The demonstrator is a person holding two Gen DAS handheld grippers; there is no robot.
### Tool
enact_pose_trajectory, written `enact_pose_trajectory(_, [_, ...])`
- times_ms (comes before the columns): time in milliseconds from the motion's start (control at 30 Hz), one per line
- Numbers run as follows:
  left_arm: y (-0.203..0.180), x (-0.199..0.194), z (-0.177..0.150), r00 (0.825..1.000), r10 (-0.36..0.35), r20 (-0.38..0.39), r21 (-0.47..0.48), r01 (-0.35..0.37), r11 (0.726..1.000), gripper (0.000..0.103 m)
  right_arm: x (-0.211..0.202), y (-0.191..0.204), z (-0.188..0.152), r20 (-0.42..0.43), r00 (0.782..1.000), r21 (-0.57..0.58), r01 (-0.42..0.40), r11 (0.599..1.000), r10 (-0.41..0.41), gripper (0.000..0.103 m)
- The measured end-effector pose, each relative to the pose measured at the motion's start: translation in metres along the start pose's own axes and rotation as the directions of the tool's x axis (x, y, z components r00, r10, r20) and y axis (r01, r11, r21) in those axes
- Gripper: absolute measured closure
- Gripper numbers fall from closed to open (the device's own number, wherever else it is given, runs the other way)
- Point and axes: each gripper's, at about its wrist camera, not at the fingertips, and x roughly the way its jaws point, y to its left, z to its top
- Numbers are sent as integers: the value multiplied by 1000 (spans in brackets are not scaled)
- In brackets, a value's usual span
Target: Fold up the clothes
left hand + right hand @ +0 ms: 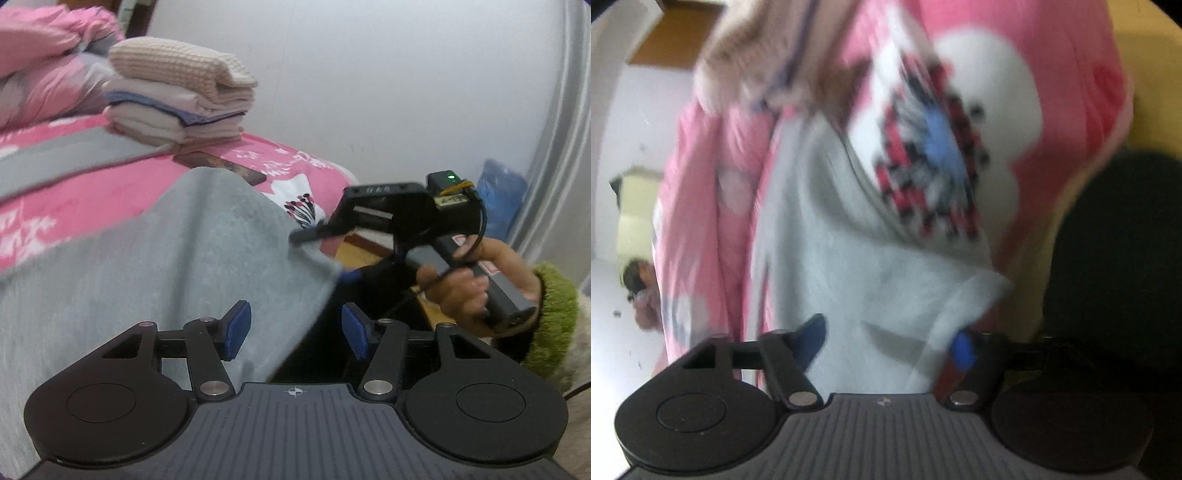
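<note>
A grey garment (177, 258) lies spread on the pink flowered bedsheet (92, 192), with one corner hanging off the bed's edge. My left gripper (295, 330) is open; the garment's near edge runs through the gap and neither blue pad (236, 328) presses on it. A hand (476, 280) holds my right gripper (325, 254) at the garment's far corner, one finger above the cloth and one below. In the blurred right wrist view the grey garment (849, 266) fills the gap of the right gripper (888, 345), whose jaws stand apart.
A stack of folded clothes (177, 88) stands at the back of the bed, beside a folded pink quilt (44, 55). A flat brown object (221, 166) lies just past the garment. A white wall and a blue bag (502, 199) are off the bed's end.
</note>
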Motion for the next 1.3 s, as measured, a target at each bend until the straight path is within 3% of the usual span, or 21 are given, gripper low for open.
enact_pose_trajectory(33, [2,-2,-2,1000,1,4,-14,-1,1000,48,-4,3,0,28,999,-5,-21,1000,22,55])
enact_pose_trajectory(100, [5,-3,-4,1000,9,7,-28,-8,1000,48,-11,13,-2,74,997,-54,-34,998,38,82])
enact_pose_trajectory(200, [6,-3,-6,1000,22,14,-30,-22,999,48,-23,39,-7,153,988,-177,-7,984,35,95])
enact_pose_trajectory(267, [2,-2,-5,999,34,28,-10,-33,999,48,-28,59,-8,188,981,-251,-1,968,50,98])
enact_pose_trajectory(500, [-15,4,1,991,91,97,87,-100,991,46,-31,110,3,219,972,-397,4,918,90,99])
enact_pose_trajectory(633, [-18,-1,15,978,134,161,98,-151,984,46,-43,146,0,225,967,-512,12,859,121,99])
enact_pose_trajectory(733, [-18,-5,20,976,124,181,95,-143,985,46,-57,162,-8,241,961,-583,33,812,134,99])
enact_pose_trajectory(800, [-18,-5,20,980,96,172,100,-114,988,46,-69,156,-13,252,959,-584,43,811,131,99])
enact_pose_trajectory(867, [-17,-3,16,989,46,138,94,-59,994,46,-82,136,-19,272,957,-544,71,836,96,99])
enact_pose_trajectory(1067, [-13,12,-2,998,-61,18,52,60,997,46,-90,32,-38,246,965,-276,164,947,-95,99])
enact_pose_trajectory(1133, [-11,17,-4,998,-67,-3,41,67,997,46,-92,14,-37,239,968,-214,123,969,-70,99])
enact_pose_trajectory(1233, [-7,18,-5,995,-98,-16,3,98,995,46,-99,13,-34,259,963,-232,140,962,-78,94])
enact_pose_trajectory(1300, [-4,16,-5,993,-117,-17,-21,116,993,46,-110,13,-30,300,946,-238,200,950,-124,80])
